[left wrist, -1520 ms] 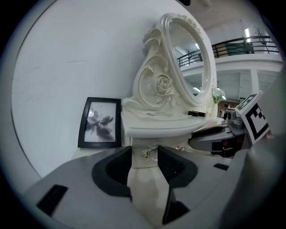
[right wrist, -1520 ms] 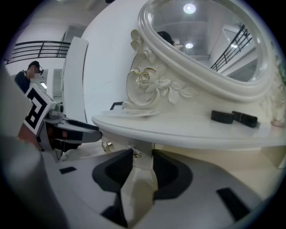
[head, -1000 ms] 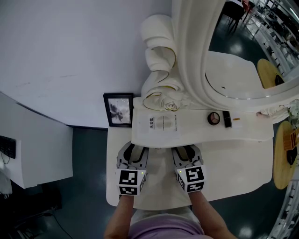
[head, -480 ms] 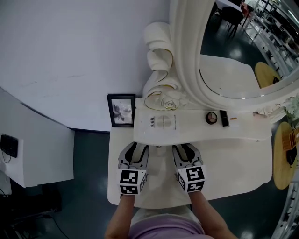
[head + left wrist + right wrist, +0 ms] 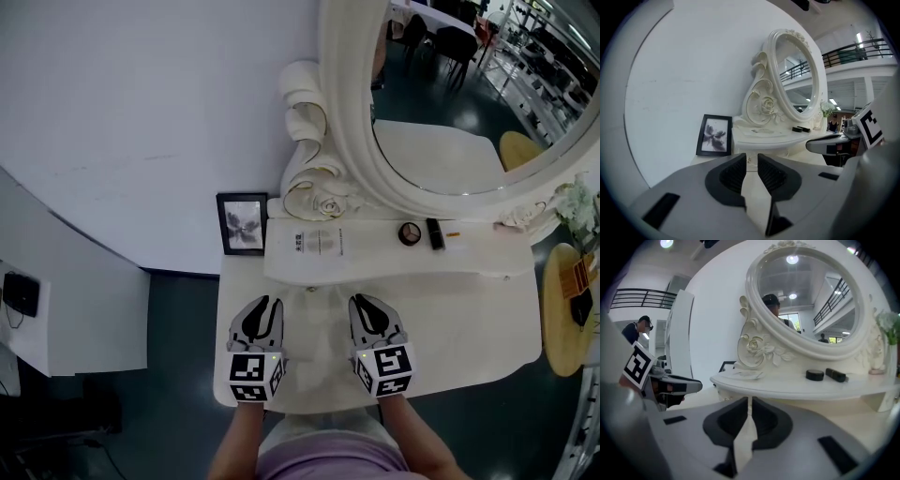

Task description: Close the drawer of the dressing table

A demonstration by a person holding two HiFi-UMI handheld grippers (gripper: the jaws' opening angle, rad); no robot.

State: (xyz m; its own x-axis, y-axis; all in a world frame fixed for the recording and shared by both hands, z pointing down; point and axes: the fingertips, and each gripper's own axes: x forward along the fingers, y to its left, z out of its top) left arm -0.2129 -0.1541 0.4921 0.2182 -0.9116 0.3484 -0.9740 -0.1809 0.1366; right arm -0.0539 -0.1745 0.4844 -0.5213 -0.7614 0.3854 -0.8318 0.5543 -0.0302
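Head view – status: the drawer (image 5: 312,287) sits under the front lip of the raised shelf (image 5: 375,261) of the white dressing table (image 5: 469,323). No drawer box projects over the tabletop, so I judge it pushed home.
Left gripper view – check: the drawer front (image 5: 749,151) shows flush below the shelf edge, with no visible gap.
Done: closing, by my reading.
Left to do: nothing obvious, perhaps only drawing the grippers clear.
Left gripper (image 5: 263,304): its jaws have just been closing and now stand a narrow gap apart, with nothing between them.
Right gripper (image 5: 362,302): its jaws have also just been closing. The pads are almost together, only a slit showing, and they are empty.
Pose: both grippers lie side by side over the near part of the tabletop. They point at the shelf front and tip slightly downward – near the drawer but not touching it.
Arms: the forearms come in from the bottom edge, roughly parallel.
Surroundings: photo frame (image 5: 242,223) left of the shelf, compact (image 5: 410,233) and lipstick (image 5: 434,232) on it, oval mirror (image 5: 450,141) behind.
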